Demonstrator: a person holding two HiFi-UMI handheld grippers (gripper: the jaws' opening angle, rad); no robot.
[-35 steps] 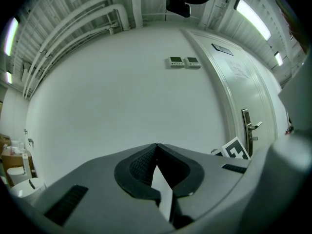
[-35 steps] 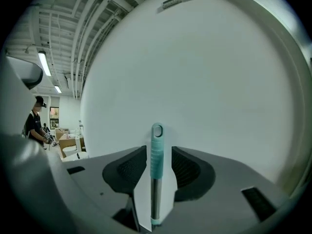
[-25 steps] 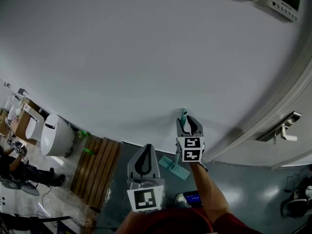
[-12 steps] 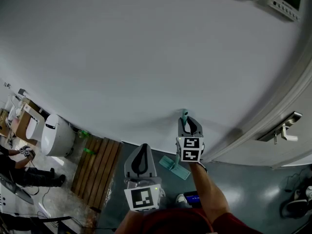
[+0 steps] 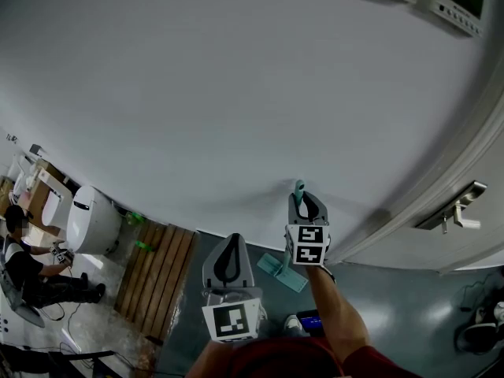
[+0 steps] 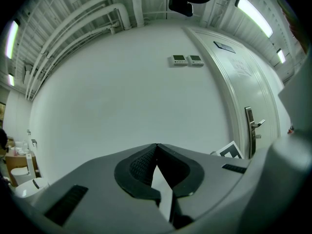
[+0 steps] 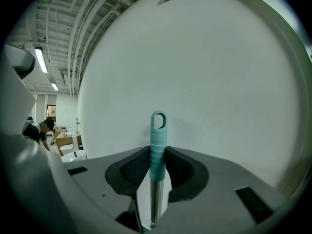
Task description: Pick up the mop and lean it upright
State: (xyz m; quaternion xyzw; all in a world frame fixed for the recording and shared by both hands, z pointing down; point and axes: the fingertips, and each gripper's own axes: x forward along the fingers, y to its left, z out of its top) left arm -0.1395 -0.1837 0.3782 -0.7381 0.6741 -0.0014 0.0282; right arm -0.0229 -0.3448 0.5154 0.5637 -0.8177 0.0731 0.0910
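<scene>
The ribbed pads [image 7: 131, 168] of the right gripper [image 7: 157, 152] have just been closing and now press on the mop [image 7: 157, 140] from both sides. They hold it at the teal grip [image 7: 158, 130] near the top end, with the hanging loop standing clear above the jaws and the metal shaft [image 7: 155, 199] running down below them. The handle stands about upright, its top close to the white wall [image 5: 236, 93]; whether it touches the wall I cannot tell. Far below, the flat mop head [image 5: 281, 268] lies on the grey floor [image 5: 209, 298], near the foot of the wall.

The left gripper [image 6: 156, 149] is empty, its jaw tips meeting, and it hangs beside the right one.

The mop looks light but long and top-held, so I judge the head end will swing easily. The shaft is stiff and smooth; the ribbed grip is the surer hold.
</scene>
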